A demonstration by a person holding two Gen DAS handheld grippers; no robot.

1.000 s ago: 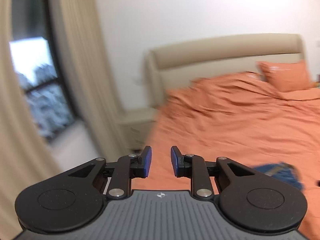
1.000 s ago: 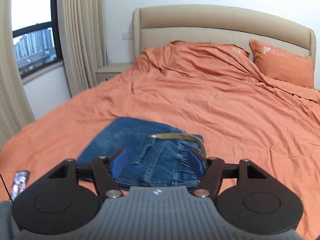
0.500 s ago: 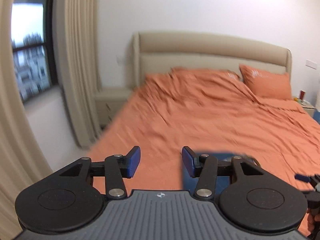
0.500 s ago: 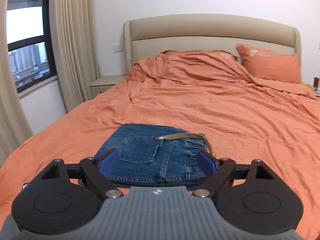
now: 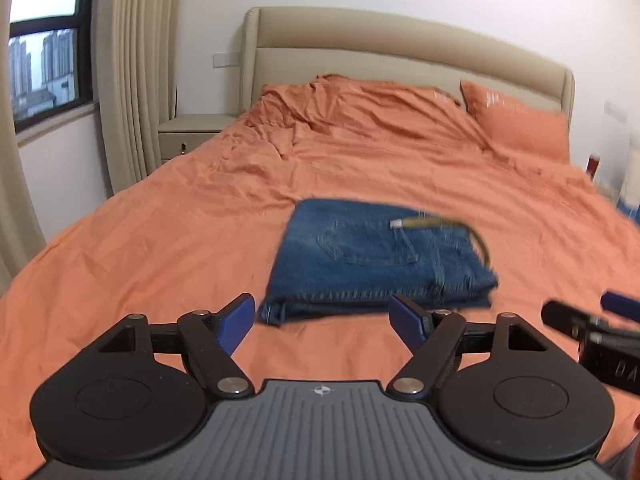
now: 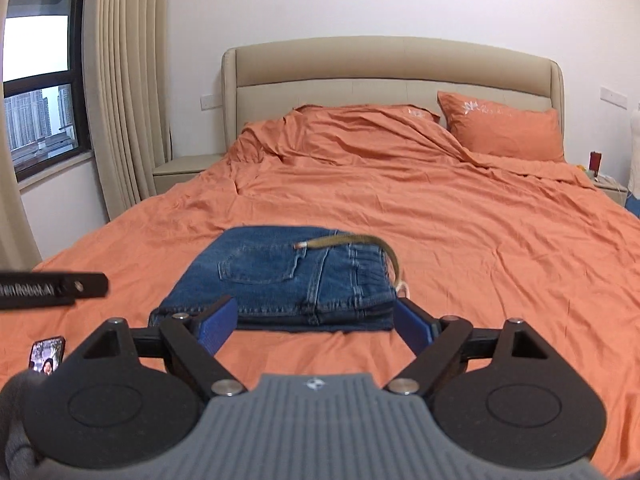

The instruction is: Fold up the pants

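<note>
Blue denim pants (image 5: 376, 256) lie folded into a compact stack on the orange bed sheet (image 5: 168, 248), with an olive belt (image 5: 436, 222) draped over their top. They also show in the right wrist view (image 6: 288, 276), belt (image 6: 352, 240) on top. My left gripper (image 5: 322, 320) is open and empty, held back from the stack's near edge. My right gripper (image 6: 316, 322) is open and empty, just short of the stack. The right gripper's fingers show at the left view's right edge (image 5: 592, 320).
A beige headboard (image 6: 392, 68) and an orange pillow (image 6: 504, 132) are at the far end. A nightstand (image 5: 192, 132), curtains (image 6: 124, 92) and a window (image 5: 40, 60) are at the left. A phone (image 6: 47, 354) lies on the sheet at the near left.
My left gripper swung right from facing the window side to face the pants, and its jaws opened wider. My right gripper drew back a little from the stack, still open.
</note>
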